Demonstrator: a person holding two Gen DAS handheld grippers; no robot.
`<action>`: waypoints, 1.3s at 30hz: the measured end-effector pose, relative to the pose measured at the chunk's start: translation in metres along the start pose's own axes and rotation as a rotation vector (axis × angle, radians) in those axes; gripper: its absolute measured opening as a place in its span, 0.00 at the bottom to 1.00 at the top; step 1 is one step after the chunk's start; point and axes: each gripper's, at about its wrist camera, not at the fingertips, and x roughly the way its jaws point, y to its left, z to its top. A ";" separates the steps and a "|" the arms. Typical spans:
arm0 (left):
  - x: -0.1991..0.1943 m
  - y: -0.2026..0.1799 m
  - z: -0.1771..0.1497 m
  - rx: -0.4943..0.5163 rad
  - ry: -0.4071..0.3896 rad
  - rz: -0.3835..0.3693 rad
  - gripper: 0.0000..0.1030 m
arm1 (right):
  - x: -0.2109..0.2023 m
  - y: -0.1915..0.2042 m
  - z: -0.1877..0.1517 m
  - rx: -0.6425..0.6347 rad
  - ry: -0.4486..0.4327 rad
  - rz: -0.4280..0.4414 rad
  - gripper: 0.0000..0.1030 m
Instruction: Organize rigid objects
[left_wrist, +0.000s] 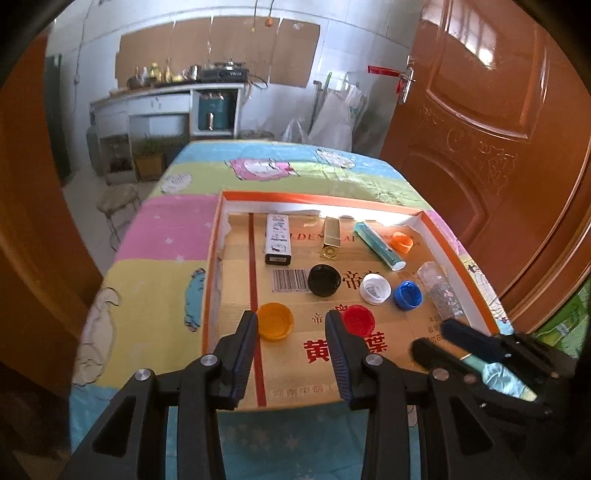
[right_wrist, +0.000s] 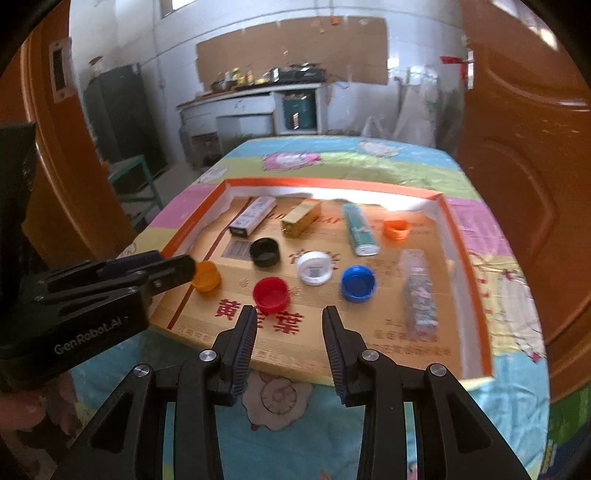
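Both claws hang open and empty over the near edge of the tray (left_wrist: 458, 254). The yellow cap (left_wrist: 275, 320) lies just ahead of the left claw (left_wrist: 291, 325), between its tips; the red cap (right_wrist: 270, 294) lies just ahead-left of the right claw (right_wrist: 290, 321).

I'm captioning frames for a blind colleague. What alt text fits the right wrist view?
The right tool hangs open and empty over the near edge of a shallow cardboard tray holding coloured bottle caps and small boxes. The left tool reaches in beside a yellow cap.
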 end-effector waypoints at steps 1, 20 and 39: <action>-0.003 -0.002 -0.001 0.009 -0.008 0.023 0.37 | -0.005 -0.001 -0.001 0.008 -0.012 -0.014 0.37; -0.094 -0.031 -0.039 -0.019 -0.177 0.103 0.37 | -0.100 0.007 -0.033 0.071 -0.140 -0.093 0.37; -0.183 -0.055 -0.076 -0.001 -0.316 0.176 0.36 | -0.177 0.039 -0.058 0.031 -0.226 -0.133 0.37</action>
